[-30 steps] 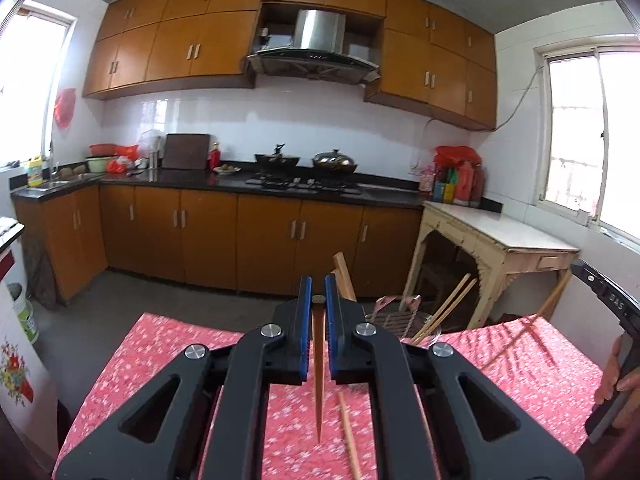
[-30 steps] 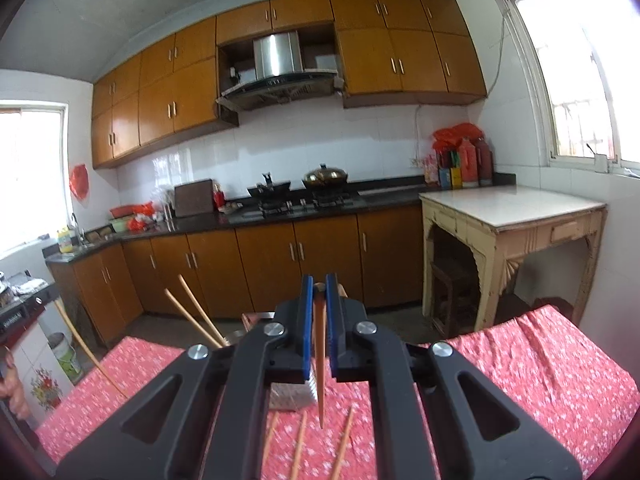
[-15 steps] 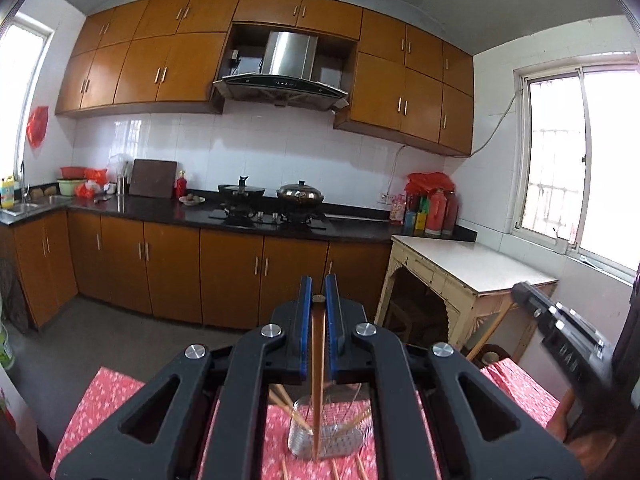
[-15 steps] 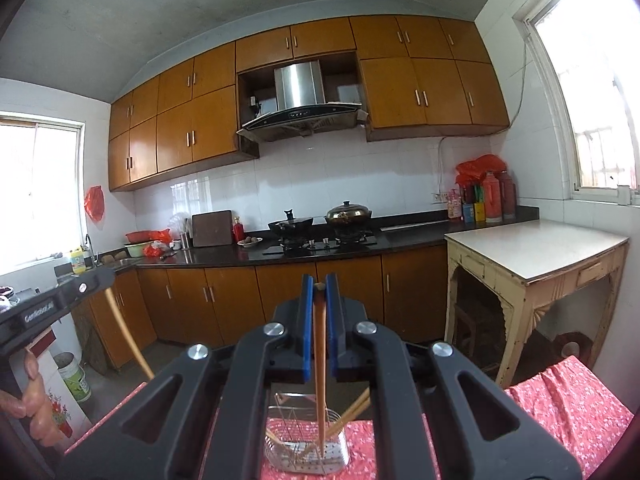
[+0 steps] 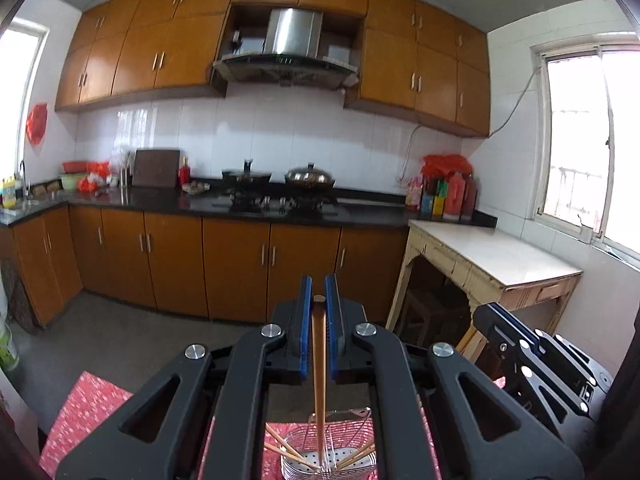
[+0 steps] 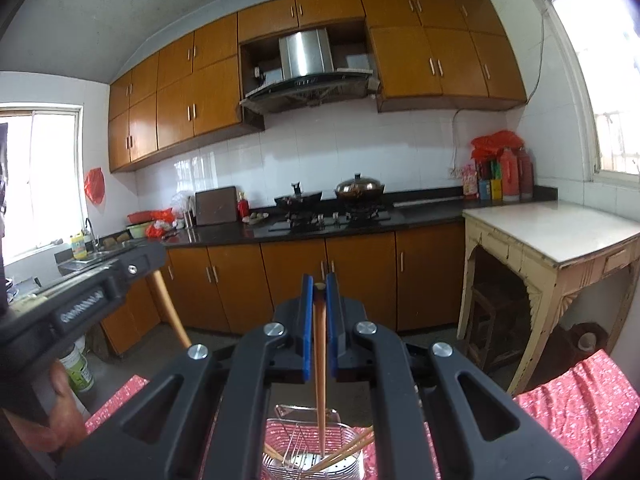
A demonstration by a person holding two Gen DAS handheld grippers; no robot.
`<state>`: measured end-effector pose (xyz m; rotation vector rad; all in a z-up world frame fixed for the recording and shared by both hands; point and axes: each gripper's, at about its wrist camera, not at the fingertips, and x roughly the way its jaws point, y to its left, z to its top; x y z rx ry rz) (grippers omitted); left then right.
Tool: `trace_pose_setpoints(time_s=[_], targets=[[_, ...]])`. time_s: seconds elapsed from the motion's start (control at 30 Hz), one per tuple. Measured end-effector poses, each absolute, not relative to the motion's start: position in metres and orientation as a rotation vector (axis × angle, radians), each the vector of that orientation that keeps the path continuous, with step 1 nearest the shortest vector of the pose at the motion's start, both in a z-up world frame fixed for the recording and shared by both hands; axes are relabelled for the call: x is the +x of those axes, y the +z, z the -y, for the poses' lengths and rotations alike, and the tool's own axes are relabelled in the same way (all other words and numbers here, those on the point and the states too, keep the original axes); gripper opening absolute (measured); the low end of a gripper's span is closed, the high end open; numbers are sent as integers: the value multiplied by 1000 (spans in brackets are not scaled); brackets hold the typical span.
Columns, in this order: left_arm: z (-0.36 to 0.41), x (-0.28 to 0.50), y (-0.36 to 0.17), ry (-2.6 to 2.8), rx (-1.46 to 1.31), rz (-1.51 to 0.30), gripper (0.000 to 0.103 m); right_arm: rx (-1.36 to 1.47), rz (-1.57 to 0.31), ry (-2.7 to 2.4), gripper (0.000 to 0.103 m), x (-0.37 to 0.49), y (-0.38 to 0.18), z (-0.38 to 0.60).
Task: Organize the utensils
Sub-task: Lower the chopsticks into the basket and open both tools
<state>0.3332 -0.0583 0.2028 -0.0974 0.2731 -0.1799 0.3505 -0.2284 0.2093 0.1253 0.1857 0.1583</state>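
Over the basket (image 5: 328,456) now — both tools have swung in from the tabletop; left tool (image 5: 319,320) and right tool (image 6: 319,320) each clench a chopstick (image 5: 319,380), tips poised to drop in.

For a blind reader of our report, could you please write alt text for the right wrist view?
The right gripper is shut on a wooden chopstick hanging into a wire utensil basket on a red tablecloth. The left gripper, at left, also holds one.

Wooden chopstick (image 5: 319,364), wire-metal basket (image 5: 340,456)
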Motion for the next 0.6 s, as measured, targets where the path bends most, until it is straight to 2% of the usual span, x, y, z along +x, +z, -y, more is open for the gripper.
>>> trace_pose_setpoints(time_s=[0.3,0.47,0.57,0.6], targets=[[52,370,167,-149,-115,-345,7,195,-309,191,7,389,165,234],[43,388,149,-146,-157,-445,7,193,-351,165,9,399,149,236],[39,393,142,-133,-154,-481,7,158,-362,121,14,401,146,237],[38,392,142,-126,-151,-482,7,143,-361,104,24,400,145,238]])
